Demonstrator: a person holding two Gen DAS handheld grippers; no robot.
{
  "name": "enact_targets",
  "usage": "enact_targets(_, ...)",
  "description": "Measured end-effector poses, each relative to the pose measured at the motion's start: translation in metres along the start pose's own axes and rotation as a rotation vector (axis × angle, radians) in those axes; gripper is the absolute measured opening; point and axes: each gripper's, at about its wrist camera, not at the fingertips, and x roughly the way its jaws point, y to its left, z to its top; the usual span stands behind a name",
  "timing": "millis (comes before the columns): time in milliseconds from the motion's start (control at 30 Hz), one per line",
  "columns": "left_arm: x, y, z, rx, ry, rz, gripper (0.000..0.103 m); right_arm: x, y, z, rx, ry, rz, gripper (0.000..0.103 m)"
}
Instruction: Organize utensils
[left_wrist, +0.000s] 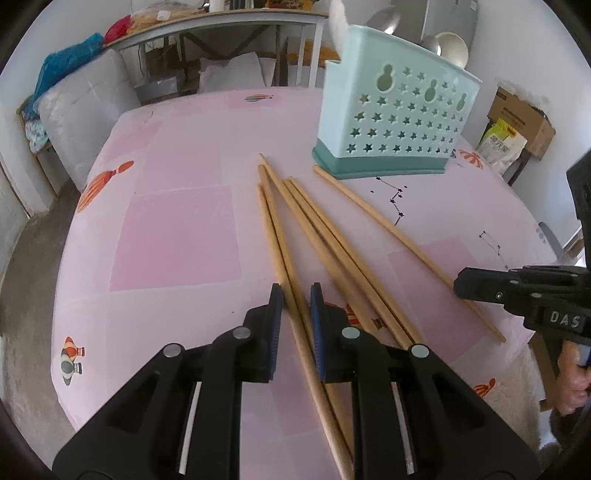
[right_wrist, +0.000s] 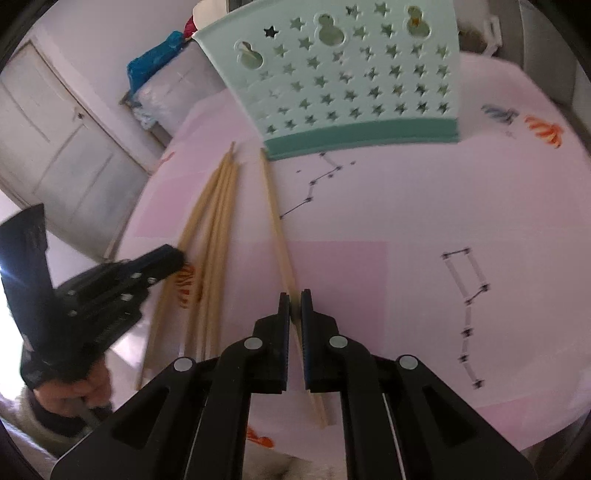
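Right gripper (right_wrist: 294, 295), marked "DAS", clamps lone chopstick (right_wrist: 275, 218); left gripper (left_wrist: 295, 291) apart, straddling chopsticks (left_wrist: 280, 243).

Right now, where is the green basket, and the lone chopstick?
green basket (left_wrist: 399, 122), left wrist view, on its star-holed front wall.
lone chopstick (right_wrist: 275, 218), right wrist view, on its shaft ahead of the right gripper (right_wrist: 295, 295).
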Motion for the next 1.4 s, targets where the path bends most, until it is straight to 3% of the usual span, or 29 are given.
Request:
enact_targets(233,0.008,0.028,0.016,-0.144,0.03,-0.122,0.015,-0.005,-0.012,-0.006,0.001,0.0,0.001,0.007)
enact_targets(333,0.01,0.03,0.023,-0.11,-0.01,-0.05,0.015,-0.007,-0.01,-0.007,-0.007,-0.002,-0.006,0.007)
enact_targets(467,0.018,0.025,0.026,-0.06,-0.008,-0.014,0.015,-0.001,-0.003,-0.004,-0.005,-0.005,-0.007,0.007)
enact_targets(733,0.027,0.013,0.023,0.078,-0.033,0.136,0.015,0.002,0.0,-0.002,-0.004,-0.01,-0.002,0.007)
enact_targets(900,0.02,0.0,0.017,0.118,-0.006,0.171,0.006,-0.002,0.002,-0.004,-0.029,-0.003,-0.022,0.008)
enact_targets(1100,0.011,-0.021,0.001,0.179,-0.008,0.224,0.005,-0.008,0.006,-0.006,-0.135,0.023,-0.081,0.01)
enact_targets(1233,0.01,-0.019,0.003,0.162,0.003,0.215,0.005,-0.003,0.012,0.008,-0.158,0.024,-0.062,0.027)
enact_targets(1400,0.013,-0.016,0.008,0.161,0.01,0.219,0.005,0.013,0.03,0.035,-0.232,-0.003,-0.058,0.029)
